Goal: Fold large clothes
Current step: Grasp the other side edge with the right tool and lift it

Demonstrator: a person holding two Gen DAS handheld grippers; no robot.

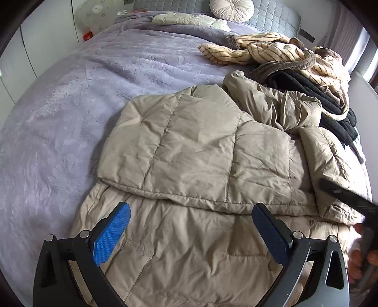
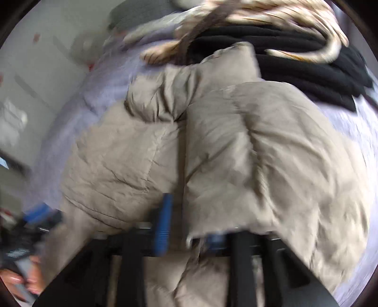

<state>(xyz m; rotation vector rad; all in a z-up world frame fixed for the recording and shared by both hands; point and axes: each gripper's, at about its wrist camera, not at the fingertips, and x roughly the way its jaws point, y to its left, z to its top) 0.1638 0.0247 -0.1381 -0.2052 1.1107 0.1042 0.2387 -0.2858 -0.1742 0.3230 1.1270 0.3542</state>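
Observation:
A beige quilted puffer jacket (image 1: 193,151) lies on the bed with its left side folded inward over the body. My left gripper (image 1: 191,206) hovers open just above the jacket's lower part, nothing between its blue pads (image 1: 111,233). The right gripper's dark body (image 1: 349,196) shows at the right edge, over the jacket's right side, with a hand (image 1: 359,259) below it. The right wrist view is blurred: my right gripper (image 2: 189,233) has its jaws apart, and a loose fold of the jacket (image 2: 259,153) hangs between the pads without being pinched.
A striped cream robe (image 1: 283,52) and a black fleece garment (image 1: 314,94) are piled at the back right, touching the jacket's collar. The lilac blanket (image 1: 70,106) covers the bed. A round cushion (image 1: 231,9) lies at the head. White cupboards (image 1: 47,42) stand at the left.

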